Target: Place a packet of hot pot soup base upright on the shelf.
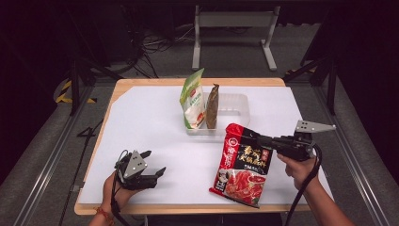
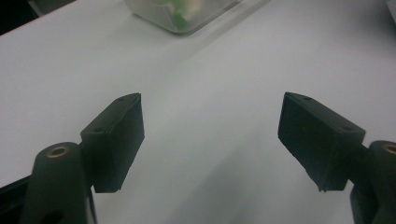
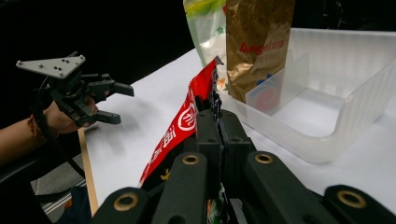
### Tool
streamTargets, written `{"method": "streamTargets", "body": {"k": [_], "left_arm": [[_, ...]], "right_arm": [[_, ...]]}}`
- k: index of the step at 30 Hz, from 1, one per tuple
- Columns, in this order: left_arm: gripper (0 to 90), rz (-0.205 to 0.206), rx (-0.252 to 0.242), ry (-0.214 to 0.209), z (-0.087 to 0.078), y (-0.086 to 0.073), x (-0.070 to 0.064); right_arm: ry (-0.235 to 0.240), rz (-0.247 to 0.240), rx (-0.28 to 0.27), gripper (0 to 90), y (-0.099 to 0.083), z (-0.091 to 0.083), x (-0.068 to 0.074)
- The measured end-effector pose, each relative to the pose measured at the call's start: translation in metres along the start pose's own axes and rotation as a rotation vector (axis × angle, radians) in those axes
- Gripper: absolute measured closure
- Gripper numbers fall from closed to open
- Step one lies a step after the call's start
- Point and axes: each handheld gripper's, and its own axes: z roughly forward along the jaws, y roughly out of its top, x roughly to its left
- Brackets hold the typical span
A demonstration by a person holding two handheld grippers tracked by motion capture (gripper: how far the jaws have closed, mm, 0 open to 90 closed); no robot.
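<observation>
Red bag: we pinch its top edge in our right gripper, just before the tray.
Left gripper: we hold it wide, holding nothing.

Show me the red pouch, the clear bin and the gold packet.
red pouch (image 1: 242, 165), high view, middle of its printed front.
clear bin (image 3: 359, 109), right gripper view, near side wall.
gold packet (image 3: 257, 44), right gripper view, its front face above the lettering.

Left gripper: held low at the near left, jaws spread wide apart, nothing between them. Right gripper: held at the right, pointing left, jaws pressed together. Both forearms enter from the near edge.
</observation>
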Motion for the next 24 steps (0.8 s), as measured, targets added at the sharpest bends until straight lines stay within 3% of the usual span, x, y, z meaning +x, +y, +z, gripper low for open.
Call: {"method": "streamTargets", "body": {"k": [6, 17, 24], "left_arm": [[23.3, 0.017, 0.013, 0.013, 0.0, 0.0, -0.001], [21.1, -0.048, -0.011, 0.008, -0.002, -0.001, 0.004], [18.9, -0.084, -0.01, 0.031, -0.004, -0.002, 0.009]], "right_arm": [[-0.01, -0.031, -0.015, 89.0, 0.007, -0.004, 0.005], [-0.018, -0.067, -0.033, 89.2, 0.018, -0.006, 0.013], [-0.03, -0.098, -0.038, 89.2, 0.027, -0.008, 0.018]]}}
